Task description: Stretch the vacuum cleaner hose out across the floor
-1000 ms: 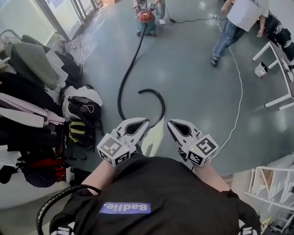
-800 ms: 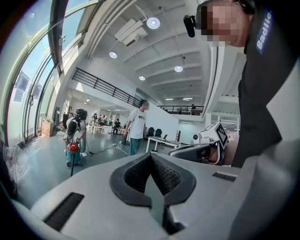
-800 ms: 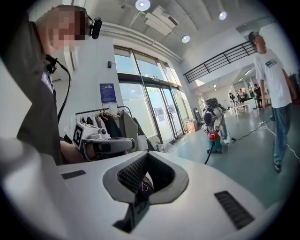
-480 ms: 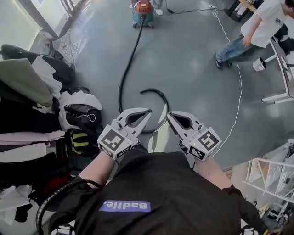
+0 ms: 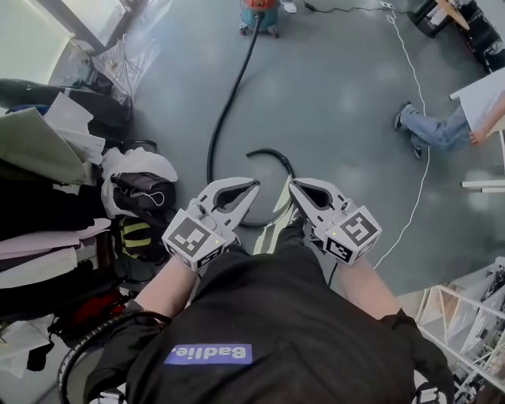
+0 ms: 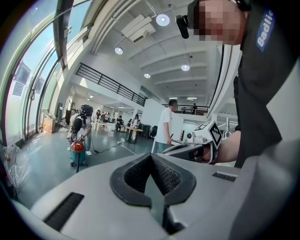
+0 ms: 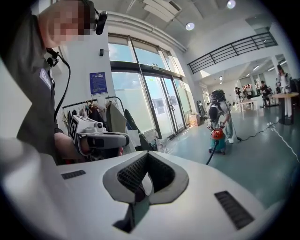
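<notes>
The red and teal vacuum cleaner [image 5: 259, 14] stands at the far end of the grey floor. Its black hose [image 5: 223, 118] runs toward me, bends at the left and curls back in a hook [image 5: 272, 154] just beyond my grippers. My left gripper [image 5: 254, 186] and right gripper [image 5: 293, 186] are held side by side above the floor, both shut with nothing in them, and neither touches the hose. The left gripper view shows the vacuum [image 6: 77, 149] far off. In the right gripper view the vacuum [image 7: 217, 137] stands in front of a person.
Heaped clothes and bags [image 5: 130, 193] line the left side. A white cable [image 5: 414, 118] loops over the floor at the right, near a crouching person's legs [image 5: 438, 130]. White table legs [image 5: 481, 183] and a white rack [image 5: 473, 316] stand at the right.
Both grippers have moved forward together, still shut and side by side. The hose's curl now lies closer under their tips. The person at the right has shifted toward the right edge.
</notes>
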`<state>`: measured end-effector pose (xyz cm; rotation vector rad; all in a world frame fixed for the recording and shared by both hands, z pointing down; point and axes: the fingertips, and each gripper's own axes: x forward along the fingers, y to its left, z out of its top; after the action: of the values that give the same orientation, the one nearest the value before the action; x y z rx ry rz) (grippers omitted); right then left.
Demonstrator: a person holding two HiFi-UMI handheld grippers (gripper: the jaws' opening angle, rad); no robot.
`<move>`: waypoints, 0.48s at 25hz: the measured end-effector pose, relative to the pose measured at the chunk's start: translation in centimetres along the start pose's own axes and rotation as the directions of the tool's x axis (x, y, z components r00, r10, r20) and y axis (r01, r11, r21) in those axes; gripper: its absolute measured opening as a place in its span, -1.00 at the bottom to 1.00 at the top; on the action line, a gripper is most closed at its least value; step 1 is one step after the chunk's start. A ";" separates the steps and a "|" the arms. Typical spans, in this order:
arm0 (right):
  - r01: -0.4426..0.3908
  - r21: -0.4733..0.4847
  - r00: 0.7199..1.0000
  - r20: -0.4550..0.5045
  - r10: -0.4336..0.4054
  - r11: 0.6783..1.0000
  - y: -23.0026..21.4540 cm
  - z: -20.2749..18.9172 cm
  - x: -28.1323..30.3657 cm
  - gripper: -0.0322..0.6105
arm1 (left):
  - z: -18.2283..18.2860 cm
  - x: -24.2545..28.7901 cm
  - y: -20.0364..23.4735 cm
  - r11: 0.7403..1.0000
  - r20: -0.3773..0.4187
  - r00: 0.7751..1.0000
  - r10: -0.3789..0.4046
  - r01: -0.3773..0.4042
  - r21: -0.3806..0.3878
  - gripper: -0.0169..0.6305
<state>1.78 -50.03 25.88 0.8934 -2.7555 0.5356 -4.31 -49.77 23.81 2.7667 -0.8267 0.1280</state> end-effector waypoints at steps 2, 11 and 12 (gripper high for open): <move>-0.035 0.006 0.999 -0.011 0.035 0.999 -3.2 -0.6 0.3 -0.91 | -0.3 2.4 0.7 0.999 -0.008 0.999 0.044 -0.044 -0.011 -0.96; -0.104 0.044 0.987 -0.116 0.108 0.994 -17.7 -5.0 1.8 -0.91 | -2.4 13.3 5.2 0.987 -0.024 0.989 0.144 -0.146 -0.064 -0.96; -0.099 0.045 0.986 -0.129 0.104 0.994 -18.3 -5.8 2.2 -0.91 | -2.8 13.6 5.6 0.988 -0.026 0.990 0.136 -0.137 -0.067 -0.96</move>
<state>11.38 -62.70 36.89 0.7018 -2.6903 0.6432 3.97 -60.78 29.77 2.6396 -0.9961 0.1508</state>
